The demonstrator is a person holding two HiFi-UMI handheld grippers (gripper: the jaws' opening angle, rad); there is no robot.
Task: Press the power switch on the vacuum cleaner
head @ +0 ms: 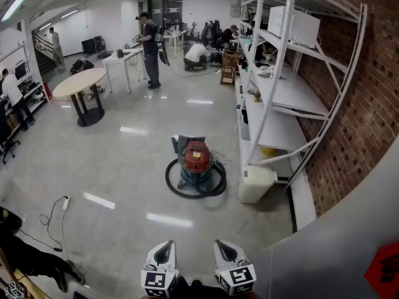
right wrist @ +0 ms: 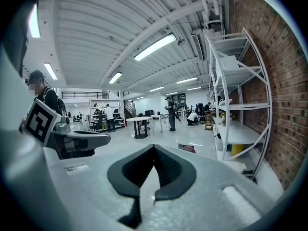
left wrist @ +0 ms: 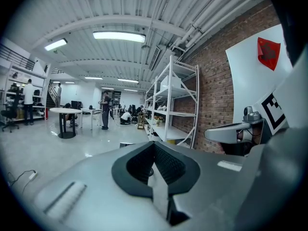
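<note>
The vacuum cleaner (head: 196,157), with a red domed top and a black hose (head: 172,183) coiled round its base, stands on the glossy floor well ahead of me. Both grippers are low at the bottom edge of the head view, far short of it: left gripper (head: 163,254) and right gripper (head: 225,252), side by side. In the left gripper view the left gripper (left wrist: 154,146) has its jaws closed tip to tip with nothing between them. The right gripper (right wrist: 154,148) is likewise shut and empty, and a bit of the red vacuum cleaner (right wrist: 188,149) shows just beyond it.
A white shelving rack (head: 280,92) runs along the brick wall at the right, with a white bin (head: 254,184) at its foot beside the vacuum. A white panel (head: 349,242) stands close at my right. A round table (head: 80,83), a floor cable (head: 62,207) and people (head: 149,48) are farther off.
</note>
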